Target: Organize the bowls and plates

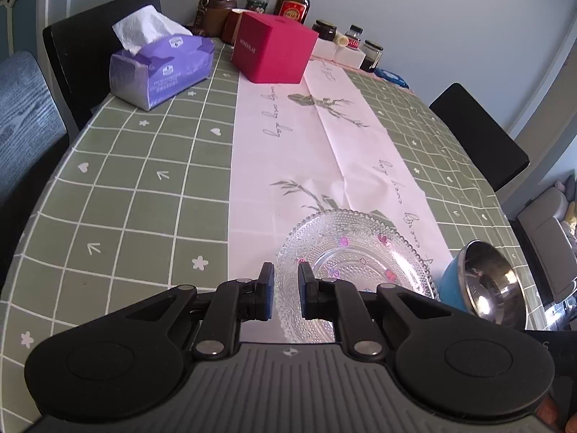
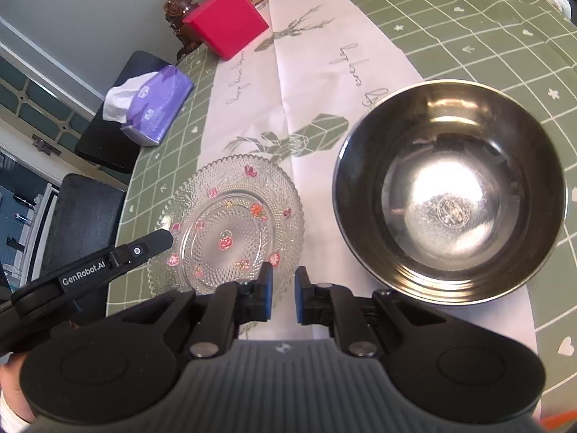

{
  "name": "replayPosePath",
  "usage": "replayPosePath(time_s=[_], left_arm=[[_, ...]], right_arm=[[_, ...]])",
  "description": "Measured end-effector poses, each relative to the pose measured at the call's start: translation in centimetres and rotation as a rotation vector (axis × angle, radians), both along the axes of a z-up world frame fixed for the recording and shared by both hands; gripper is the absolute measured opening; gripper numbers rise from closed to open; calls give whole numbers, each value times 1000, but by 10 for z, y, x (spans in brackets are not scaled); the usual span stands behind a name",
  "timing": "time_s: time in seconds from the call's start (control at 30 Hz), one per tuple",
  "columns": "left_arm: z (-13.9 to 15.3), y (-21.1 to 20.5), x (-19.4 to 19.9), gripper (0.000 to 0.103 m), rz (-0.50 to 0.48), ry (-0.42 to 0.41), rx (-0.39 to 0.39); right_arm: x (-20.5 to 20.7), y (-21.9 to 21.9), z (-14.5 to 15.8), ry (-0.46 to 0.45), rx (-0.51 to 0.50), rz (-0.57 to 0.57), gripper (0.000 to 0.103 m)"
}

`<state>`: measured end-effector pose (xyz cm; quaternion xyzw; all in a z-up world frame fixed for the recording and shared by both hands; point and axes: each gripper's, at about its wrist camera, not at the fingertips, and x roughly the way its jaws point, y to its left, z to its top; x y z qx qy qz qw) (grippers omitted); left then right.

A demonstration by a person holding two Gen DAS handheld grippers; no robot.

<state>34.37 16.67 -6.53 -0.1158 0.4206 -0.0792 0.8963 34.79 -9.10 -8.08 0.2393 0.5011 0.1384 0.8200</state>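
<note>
Nearest: my left gripper [image 1: 286,290], jaws slightly parted, holding nothing, poised over the glass plate [image 1: 355,256]. My right gripper [image 2: 283,297], likewise parted and empty, hovers between plate and steel bowl [image 2: 450,195]. Plate and bowl: side by side, apart, on the white runner [image 1: 313,137] near the table's [image 1: 144,180] front edge. Status, by my judgement: nothing stacked; sorting not yet begun.

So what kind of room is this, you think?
Likely a home dining room: a table under a checked cloth with chairs round it, a tissue box, bottles by the wall.
</note>
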Motion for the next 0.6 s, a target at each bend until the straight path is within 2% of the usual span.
replayPosePath(time_s=[0.33, 0.6], left_arm=[[48, 0, -32, 14, 6, -68, -12], [84, -12, -86, 14, 18, -129, 0]], right_arm=[[-20, -5, 47, -103, 6, 15, 10], [-68, -14, 84, -182, 12, 47, 10]])
